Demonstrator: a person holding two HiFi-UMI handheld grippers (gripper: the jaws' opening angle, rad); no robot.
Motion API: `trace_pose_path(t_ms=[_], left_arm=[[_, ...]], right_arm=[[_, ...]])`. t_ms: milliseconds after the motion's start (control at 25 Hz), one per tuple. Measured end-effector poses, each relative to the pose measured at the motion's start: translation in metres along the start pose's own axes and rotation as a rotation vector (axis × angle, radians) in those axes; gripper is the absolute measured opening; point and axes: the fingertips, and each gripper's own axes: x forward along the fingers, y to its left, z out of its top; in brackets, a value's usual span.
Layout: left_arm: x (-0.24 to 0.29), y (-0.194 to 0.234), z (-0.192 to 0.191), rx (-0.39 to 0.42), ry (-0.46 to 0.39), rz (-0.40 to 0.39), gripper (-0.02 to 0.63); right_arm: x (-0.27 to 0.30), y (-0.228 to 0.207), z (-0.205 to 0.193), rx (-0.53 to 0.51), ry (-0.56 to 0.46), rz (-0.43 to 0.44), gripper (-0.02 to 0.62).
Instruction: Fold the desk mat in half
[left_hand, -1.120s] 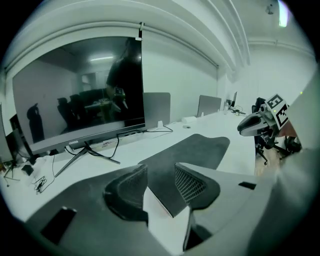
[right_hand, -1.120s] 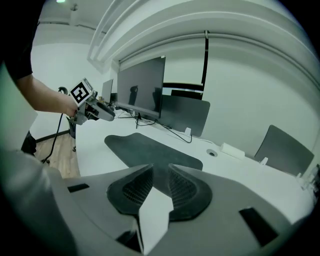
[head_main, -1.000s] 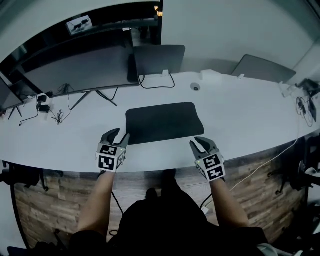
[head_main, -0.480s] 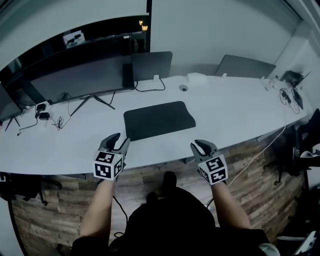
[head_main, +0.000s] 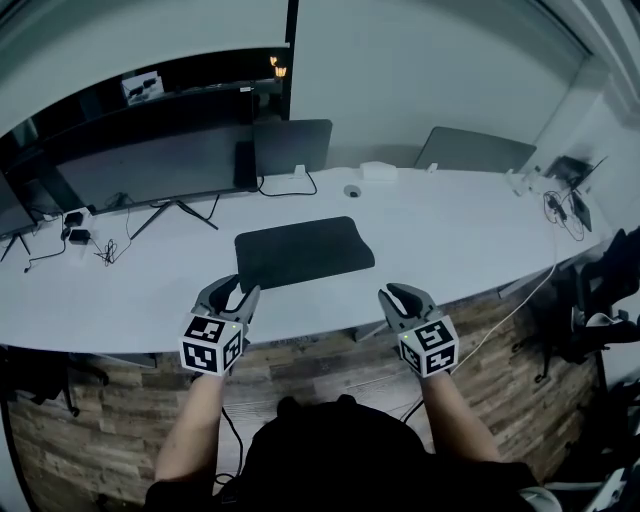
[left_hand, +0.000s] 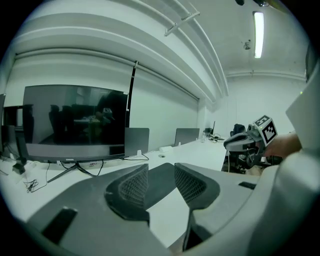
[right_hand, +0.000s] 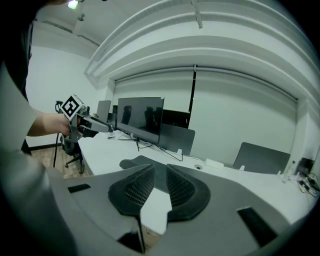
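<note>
While the person holds both tools up at the near edge of the desk (head_main: 480, 235), the head view has the left gripper (head_main: 236, 292) and the right gripper (head_main: 400, 294) side by side, well apart, both aimed across the white top. The desk mat (head_main: 303, 251) lies flat out ahead of the two tools, roughly between their lines, touching neither one. Past the mat sits a big monitor (head_main: 150, 165), with cables (head_main: 100, 245) trailing off on the left gripper's side.

Left gripper view: jaws clearly apart, nothing between them, just the dark mat showing through the gap further ahead on the desk. The right gripper pokes in off to its right, held in the person's right hand (left_hand: 282, 146).

Right gripper view: jaws parted by only a narrow slot, nothing pinched in there, and again the mat shows ahead through it. Off to this tool's left you can see the left gripper in the person's left hand (right_hand: 47, 122).
</note>
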Motion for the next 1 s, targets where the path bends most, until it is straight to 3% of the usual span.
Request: trace_pose_path(t_ms=[240, 760, 1000], left_arm=[[0.003, -0.028, 0.013, -0.057, -0.027, 0.026, 0.163], [0.02, -0.069, 0.05, -0.049, -0.065, 0.126, 0.139], [0.02, -0.082, 0.065, -0.001, -0.084, 0.155, 0.109]], right_arm=[[-0.025, -0.025, 0.012, 0.016, -0.053, 0.052, 0.064], [-0.057, -0.092, 0.015, 0.086, -0.186, 0.065, 0.043], [-0.066, -0.118, -0.012, 0.122, -0.172, 0.054, 0.006]])
